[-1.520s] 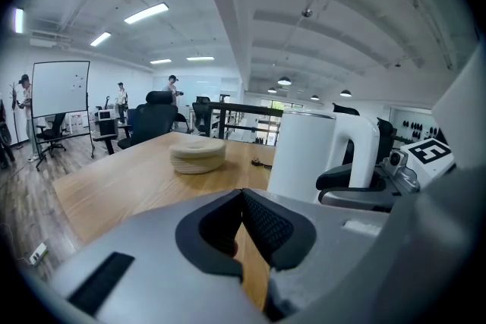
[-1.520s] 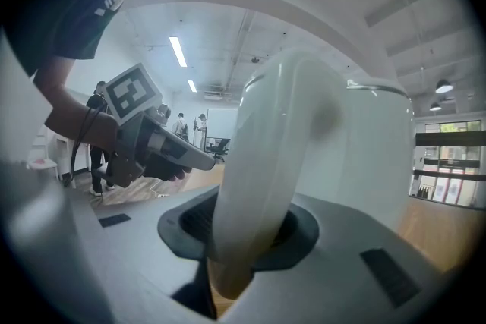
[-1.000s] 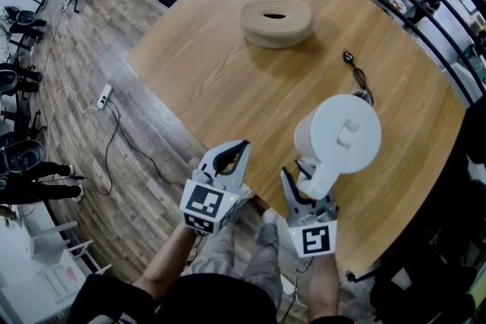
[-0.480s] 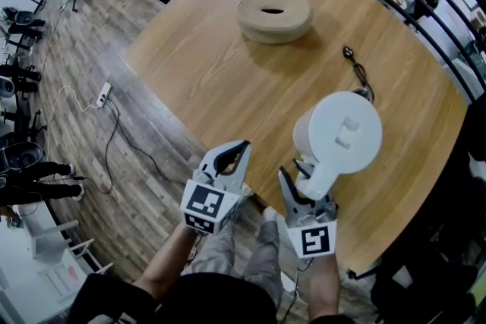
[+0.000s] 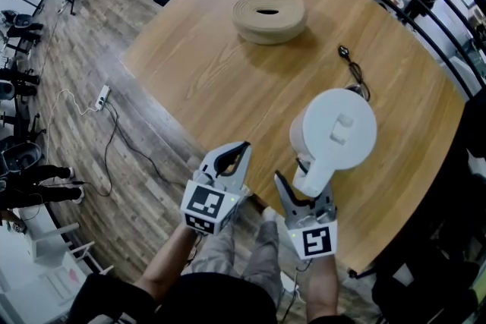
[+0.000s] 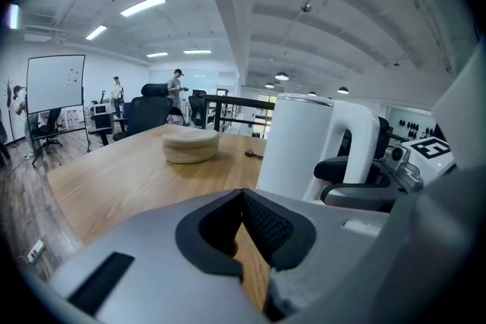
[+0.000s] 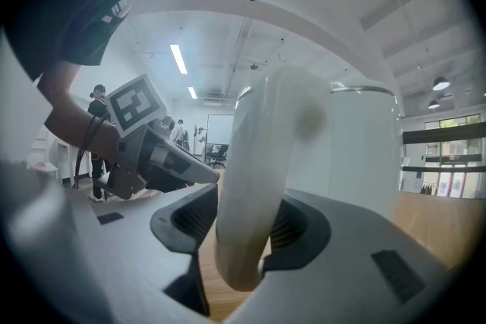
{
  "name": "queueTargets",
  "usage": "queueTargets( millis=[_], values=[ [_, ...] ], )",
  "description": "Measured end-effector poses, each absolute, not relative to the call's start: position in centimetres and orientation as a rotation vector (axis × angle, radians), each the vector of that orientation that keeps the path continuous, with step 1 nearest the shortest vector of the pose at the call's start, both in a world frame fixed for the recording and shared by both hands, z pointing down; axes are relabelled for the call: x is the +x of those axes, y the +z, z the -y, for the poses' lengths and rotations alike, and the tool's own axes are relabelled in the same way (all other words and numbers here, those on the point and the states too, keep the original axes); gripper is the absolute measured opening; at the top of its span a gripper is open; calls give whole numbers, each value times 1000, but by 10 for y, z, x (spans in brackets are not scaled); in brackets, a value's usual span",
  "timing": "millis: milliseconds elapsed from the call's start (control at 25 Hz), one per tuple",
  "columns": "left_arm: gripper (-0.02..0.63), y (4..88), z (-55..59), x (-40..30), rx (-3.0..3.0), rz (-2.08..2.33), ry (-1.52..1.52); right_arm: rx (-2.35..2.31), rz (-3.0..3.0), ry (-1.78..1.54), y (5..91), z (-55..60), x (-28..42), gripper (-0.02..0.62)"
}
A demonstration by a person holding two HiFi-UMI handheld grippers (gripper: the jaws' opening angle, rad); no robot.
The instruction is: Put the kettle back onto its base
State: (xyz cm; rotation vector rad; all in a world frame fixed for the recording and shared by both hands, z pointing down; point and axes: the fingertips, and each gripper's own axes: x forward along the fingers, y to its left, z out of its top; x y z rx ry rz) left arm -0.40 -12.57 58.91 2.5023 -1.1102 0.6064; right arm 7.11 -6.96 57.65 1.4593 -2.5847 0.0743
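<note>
The white kettle (image 5: 334,129) stands upright on the wooden table (image 5: 205,72), near its front edge. Whatever is under it is hidden by its body. My right gripper (image 5: 304,190) reaches in level from the table edge. Its jaws are opening, with the kettle's handle (image 7: 254,178) between them and a gap showing at the left pad. My left gripper (image 5: 234,152) hangs shut and empty at the table edge, just left of the kettle (image 6: 300,152). A black cord (image 5: 353,72) lies on the table behind the kettle.
A round beige woven ring (image 5: 268,17) lies at the far side of the table. A dark railing (image 5: 425,19) runs along the right. On the wooden floor to the left lie a power strip (image 5: 104,95) and its cable.
My right gripper's jaws have spread apart around the kettle's handle. The kettle stays upright in the same spot, and the left gripper has not moved.
</note>
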Motion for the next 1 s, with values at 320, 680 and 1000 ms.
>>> queueTargets(
  millis=[320,680,1000],
  values=[
    [0,582,120,4,2519,1095,601,1441,2479,309,601,54,78,242],
    [0,564,115,12,2554,1058,595,1496,2469,280,585,51,88,244],
    [0,534,111,25,2614,1011,571,1573,2450,246,559,42,100,242]
  ],
)
